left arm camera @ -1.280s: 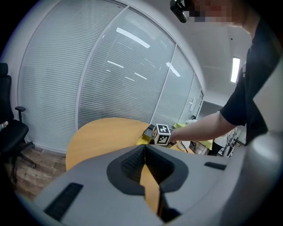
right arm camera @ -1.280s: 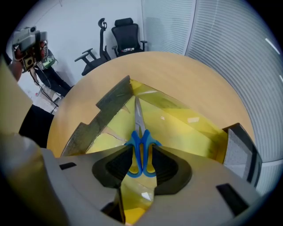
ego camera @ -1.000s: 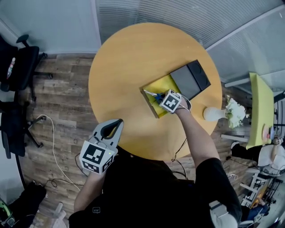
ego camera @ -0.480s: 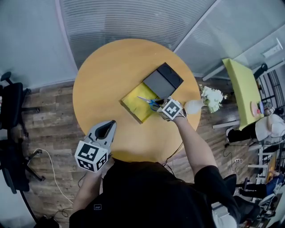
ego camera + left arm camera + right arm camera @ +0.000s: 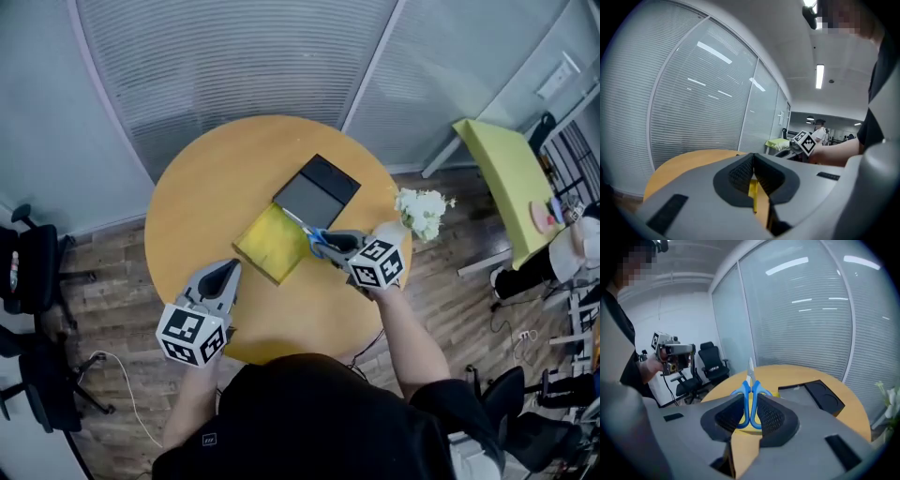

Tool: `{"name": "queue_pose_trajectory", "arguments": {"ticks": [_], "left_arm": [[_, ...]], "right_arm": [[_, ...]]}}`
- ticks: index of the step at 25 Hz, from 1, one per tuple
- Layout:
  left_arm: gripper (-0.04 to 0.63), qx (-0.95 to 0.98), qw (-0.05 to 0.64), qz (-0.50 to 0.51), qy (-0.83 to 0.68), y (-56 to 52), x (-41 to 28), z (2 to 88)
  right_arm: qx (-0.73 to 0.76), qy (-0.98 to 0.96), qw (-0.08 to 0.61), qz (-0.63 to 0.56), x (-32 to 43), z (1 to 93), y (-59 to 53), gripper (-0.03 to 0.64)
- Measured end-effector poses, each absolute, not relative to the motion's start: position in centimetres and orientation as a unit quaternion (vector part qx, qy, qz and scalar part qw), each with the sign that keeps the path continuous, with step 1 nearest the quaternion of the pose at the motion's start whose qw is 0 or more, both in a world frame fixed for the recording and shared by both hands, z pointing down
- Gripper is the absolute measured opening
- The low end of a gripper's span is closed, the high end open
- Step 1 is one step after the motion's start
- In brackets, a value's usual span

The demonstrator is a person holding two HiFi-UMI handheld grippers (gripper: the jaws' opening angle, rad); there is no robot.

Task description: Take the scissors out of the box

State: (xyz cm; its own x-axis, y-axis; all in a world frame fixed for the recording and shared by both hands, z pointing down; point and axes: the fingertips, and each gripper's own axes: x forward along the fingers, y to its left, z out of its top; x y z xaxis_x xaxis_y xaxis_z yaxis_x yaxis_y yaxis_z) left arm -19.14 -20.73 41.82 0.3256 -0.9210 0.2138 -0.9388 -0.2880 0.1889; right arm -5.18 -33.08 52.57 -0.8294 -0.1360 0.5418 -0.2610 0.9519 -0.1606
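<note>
The round table point(image 5: 187, 216) fills the middle of the head view. On it the open yellow box point(image 5: 265, 246) lies near the centre. Its dark lid point(image 5: 314, 192) is set off at the box's 1 o'clock, probably so the inside stays reachable. A vase of white flowers point(image 5: 422, 211) stands at the table's 3 o'clock edge, well apart from the work.

Your left gripper point(image 5: 223, 274) waits at the table's 7 o'clock rim with its jaws together on nothing, out of the other hand's way.

Your right gripper point(image 5: 328, 246) sits at the box's 3 o'clock, clamped on the blue handles of the scissors point(image 5: 750, 380). The blades point away from you, past the jaw tips. Gripping the handle loops gives the pads something thick to bite. The scissors look clear of the box, held above its right edge, so the lift seems done and only a set-down spot remains to be chosen.
</note>
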Motion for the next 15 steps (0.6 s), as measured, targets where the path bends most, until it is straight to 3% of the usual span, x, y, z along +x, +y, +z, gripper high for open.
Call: {"name": "queue_pose_trajectory", "arguments": {"ticks": [15], "left_arm": [[0.014, 0.798, 0.080, 0.039, -0.596, -23.9, -16.6, 35.8]], "right_arm": [[0.089, -0.986, 0.013, 0.139, -0.2, 38.4, -30.3, 0.100]]}}
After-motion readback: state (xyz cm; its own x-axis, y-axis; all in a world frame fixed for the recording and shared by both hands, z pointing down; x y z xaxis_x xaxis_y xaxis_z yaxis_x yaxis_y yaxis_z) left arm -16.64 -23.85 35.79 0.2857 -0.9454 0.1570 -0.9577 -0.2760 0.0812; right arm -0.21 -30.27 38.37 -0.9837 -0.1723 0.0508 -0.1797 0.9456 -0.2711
